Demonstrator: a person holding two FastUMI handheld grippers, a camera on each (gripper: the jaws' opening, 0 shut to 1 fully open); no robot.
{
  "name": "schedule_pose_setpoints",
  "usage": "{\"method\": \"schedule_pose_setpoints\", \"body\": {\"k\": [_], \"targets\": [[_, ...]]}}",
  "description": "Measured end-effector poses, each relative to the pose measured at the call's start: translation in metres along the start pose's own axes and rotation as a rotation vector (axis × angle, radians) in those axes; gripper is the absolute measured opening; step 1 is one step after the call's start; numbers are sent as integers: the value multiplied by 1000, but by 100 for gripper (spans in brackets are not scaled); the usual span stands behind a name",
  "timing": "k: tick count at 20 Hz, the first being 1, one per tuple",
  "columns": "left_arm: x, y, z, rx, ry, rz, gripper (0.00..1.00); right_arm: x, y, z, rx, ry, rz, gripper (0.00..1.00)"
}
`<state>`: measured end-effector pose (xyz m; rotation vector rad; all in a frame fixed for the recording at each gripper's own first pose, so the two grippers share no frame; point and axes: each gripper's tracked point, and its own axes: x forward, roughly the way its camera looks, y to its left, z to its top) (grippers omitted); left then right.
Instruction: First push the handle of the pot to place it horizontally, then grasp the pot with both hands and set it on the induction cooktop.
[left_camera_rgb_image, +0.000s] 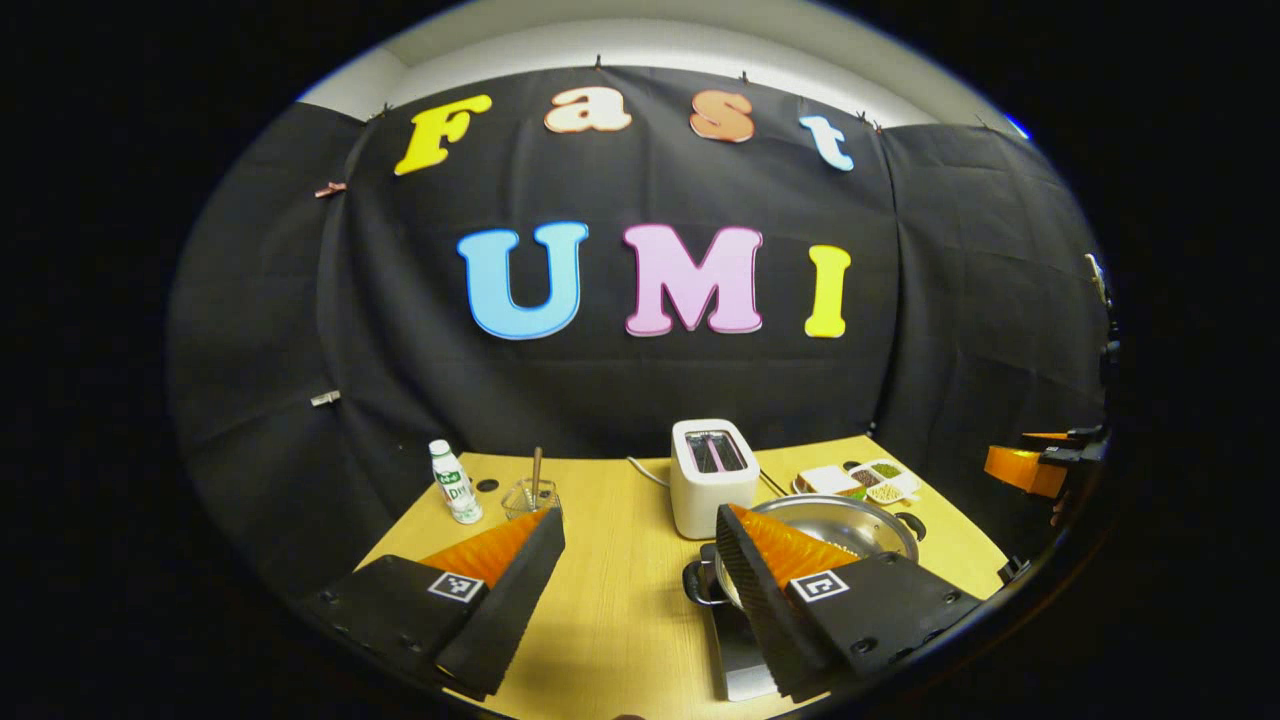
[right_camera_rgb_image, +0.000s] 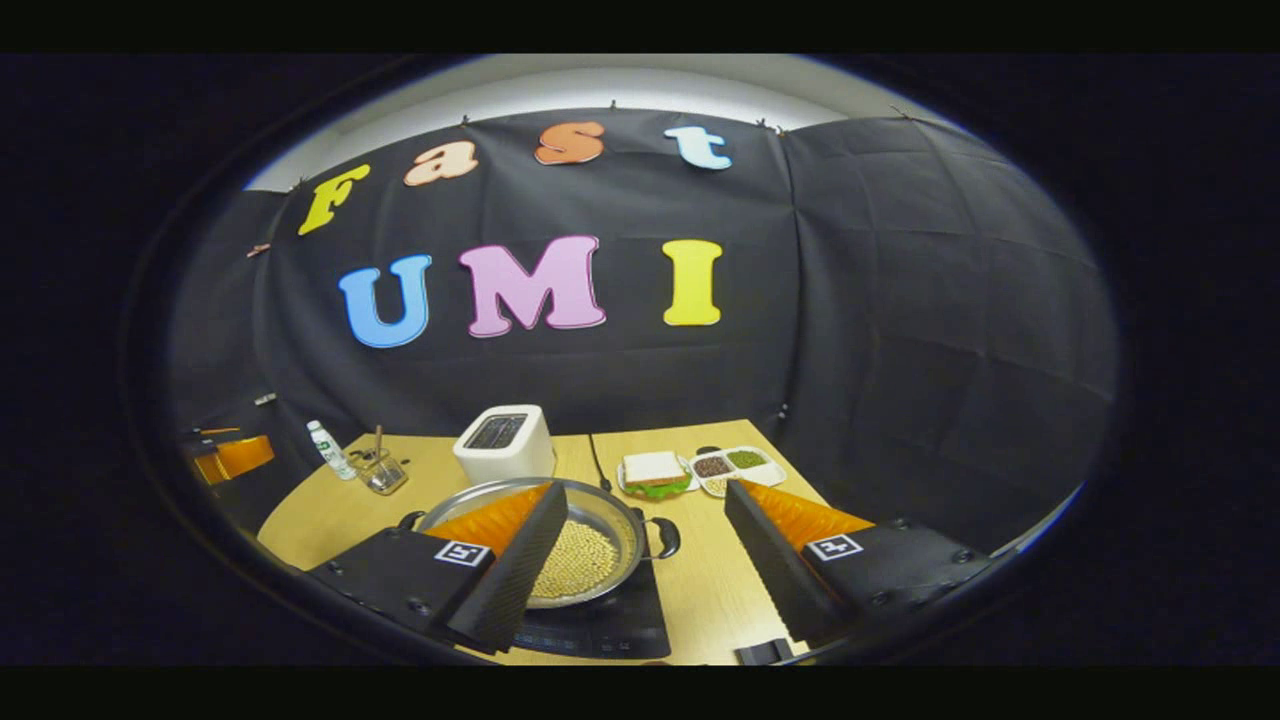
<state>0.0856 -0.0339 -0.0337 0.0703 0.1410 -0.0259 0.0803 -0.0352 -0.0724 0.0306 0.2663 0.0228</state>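
The round steel pot (right_camera_rgb_image: 575, 545) of small pale beans sits on the flat glossy cooktop (right_camera_rgb_image: 600, 625) at the wooden table's (right_camera_rgb_image: 700, 590) near edge. Both grippers (left_camera_rgb_image: 640, 560) (right_camera_rgb_image: 645, 545) hang spread and empty (ribbed wedge fingers), each hiding part of the pot's rim.

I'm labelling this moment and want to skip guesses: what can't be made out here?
- Steel pot: in the left gripper view its near side sits behind that gripper's finger.
- Black induction cooktop: in the right gripper view its controls are too small, and its left part is behind a finger.
- White divided dish: what the contents are is too small to tell.
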Motion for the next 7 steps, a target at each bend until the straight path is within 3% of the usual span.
{"method": "schedule_pose_setpoints", "body": {"k": [5, 7], "targets": [[-61, 17, 0, -19, -86, 43, 95, -52, -1, 15, 9, -127, 0, 99], [-75, 17, -5, -57, -96, 37, 95, -66, -12, 13, -21, -161, -38, 100]]}}
